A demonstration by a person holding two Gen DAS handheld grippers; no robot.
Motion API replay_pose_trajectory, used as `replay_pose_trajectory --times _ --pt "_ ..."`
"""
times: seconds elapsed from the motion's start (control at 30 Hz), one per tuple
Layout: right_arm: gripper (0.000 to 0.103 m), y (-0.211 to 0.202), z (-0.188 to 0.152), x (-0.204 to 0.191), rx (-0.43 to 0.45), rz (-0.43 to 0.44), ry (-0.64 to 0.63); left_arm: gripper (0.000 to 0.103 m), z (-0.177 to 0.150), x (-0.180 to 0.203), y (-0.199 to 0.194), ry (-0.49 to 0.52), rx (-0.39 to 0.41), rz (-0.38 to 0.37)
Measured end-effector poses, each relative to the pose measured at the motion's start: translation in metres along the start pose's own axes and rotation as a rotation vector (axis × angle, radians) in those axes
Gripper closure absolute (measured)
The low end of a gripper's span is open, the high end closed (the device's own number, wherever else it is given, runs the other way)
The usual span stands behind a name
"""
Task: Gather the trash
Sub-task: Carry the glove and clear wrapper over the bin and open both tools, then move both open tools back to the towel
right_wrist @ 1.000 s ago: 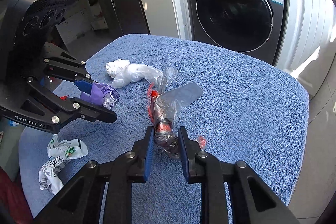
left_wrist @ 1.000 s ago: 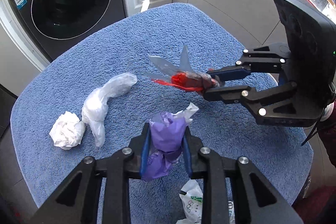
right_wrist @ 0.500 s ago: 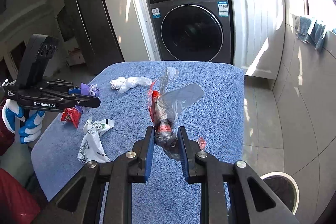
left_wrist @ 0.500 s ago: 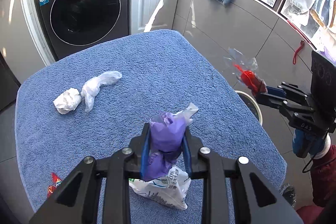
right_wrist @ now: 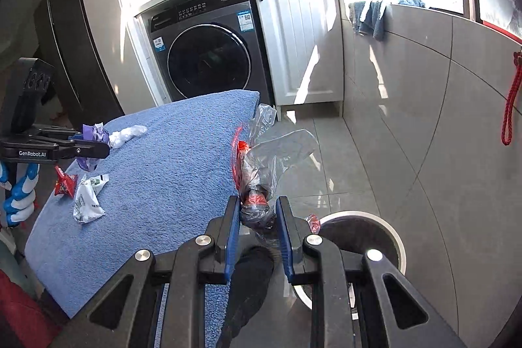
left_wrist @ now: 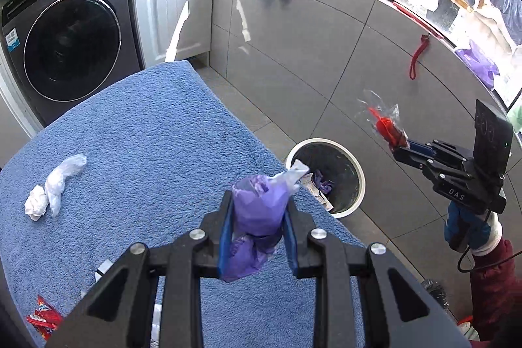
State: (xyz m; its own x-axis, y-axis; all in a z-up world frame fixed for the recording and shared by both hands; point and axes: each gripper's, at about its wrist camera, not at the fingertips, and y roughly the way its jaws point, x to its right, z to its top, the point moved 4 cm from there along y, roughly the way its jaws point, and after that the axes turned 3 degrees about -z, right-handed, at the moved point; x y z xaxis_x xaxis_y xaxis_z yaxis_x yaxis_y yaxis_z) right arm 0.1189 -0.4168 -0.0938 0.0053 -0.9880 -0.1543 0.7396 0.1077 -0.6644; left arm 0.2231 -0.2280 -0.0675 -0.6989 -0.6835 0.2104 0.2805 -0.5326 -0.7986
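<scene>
My left gripper (left_wrist: 257,217) is shut on a crumpled purple plastic bag (left_wrist: 257,207), held over the right edge of the blue towel-covered table (left_wrist: 146,152). My right gripper (right_wrist: 256,217) is shut on a clear and red plastic wrapper (right_wrist: 261,172), held off the table's side above the floor. In the left wrist view that wrapper (left_wrist: 386,126) hangs right of and above the white-rimmed trash bin (left_wrist: 326,175), which holds some scraps. The bin (right_wrist: 362,237) lies just below and right of the right fingers. In the right wrist view the left gripper (right_wrist: 94,141) sits at far left with the purple bag (right_wrist: 93,132).
On the towel lie a white crumpled paper (left_wrist: 36,206), a white plastic bag (left_wrist: 63,176), a red snack wrapper (left_wrist: 44,318) and a white-green wrapper (right_wrist: 88,194). A washing machine (right_wrist: 208,54) and white cabinet stand behind the table. Grey tiled wall runs at right.
Both grippers have swung from over the table toward its right side and risen a little, each still holding its piece. The trash bin has come into view.
</scene>
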Motion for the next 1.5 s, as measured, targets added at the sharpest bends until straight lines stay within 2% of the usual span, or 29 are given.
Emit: replay_pose_trajectory --times 0.17,0.33,0.47,0.6,0.83,0.9,0.97,1.03,1.2,1.3,1.5 --pt "0.082 0.02 -0.031 0.058 -0.067 -0.08 0.114 0.077 0.033 0.049 0.066 0.045 -0.077 -0.084" --pt "0.082 0.052 -0.054 0.099 -0.133 -0.114 0.212 0.077 0.056 0.092 0.133 0.078 -0.142 -0.166" --pt "0.082 0.076 -0.065 0.124 -0.18 -0.134 0.26 0.075 0.067 0.114 0.183 0.087 -0.194 -0.199" --pt "0.081 0.095 -0.075 0.144 -0.213 -0.148 0.317 0.075 0.074 0.127 0.222 0.09 -0.226 -0.214" --pt "0.08 0.121 -0.09 0.166 -0.275 -0.171 0.358 0.075 0.075 0.126 0.271 0.036 -0.269 -0.247" --pt "0.079 0.126 -0.093 0.17 -0.292 -0.182 0.361 0.072 0.076 0.128 0.283 0.021 -0.285 -0.252" --pt "0.077 0.131 -0.093 0.171 -0.304 -0.191 0.359 0.06 0.075 0.127 0.292 0.002 -0.295 -0.259" --pt "0.071 0.132 -0.094 0.17 -0.307 -0.195 0.357 0.057 0.075 0.126 0.297 -0.011 -0.297 -0.268" --pt "0.07 0.126 -0.096 0.168 -0.309 -0.199 0.361 0.057 0.075 0.124 0.281 -0.005 -0.258 -0.275" --pt "0.07 0.115 -0.092 0.162 -0.296 -0.211 0.343 0.057 0.078 0.121 0.255 0.023 -0.194 -0.235" --pt "0.07 0.079 -0.063 0.134 -0.202 -0.218 0.298 0.057 0.081 0.1 0.185 0.043 -0.023 -0.087"
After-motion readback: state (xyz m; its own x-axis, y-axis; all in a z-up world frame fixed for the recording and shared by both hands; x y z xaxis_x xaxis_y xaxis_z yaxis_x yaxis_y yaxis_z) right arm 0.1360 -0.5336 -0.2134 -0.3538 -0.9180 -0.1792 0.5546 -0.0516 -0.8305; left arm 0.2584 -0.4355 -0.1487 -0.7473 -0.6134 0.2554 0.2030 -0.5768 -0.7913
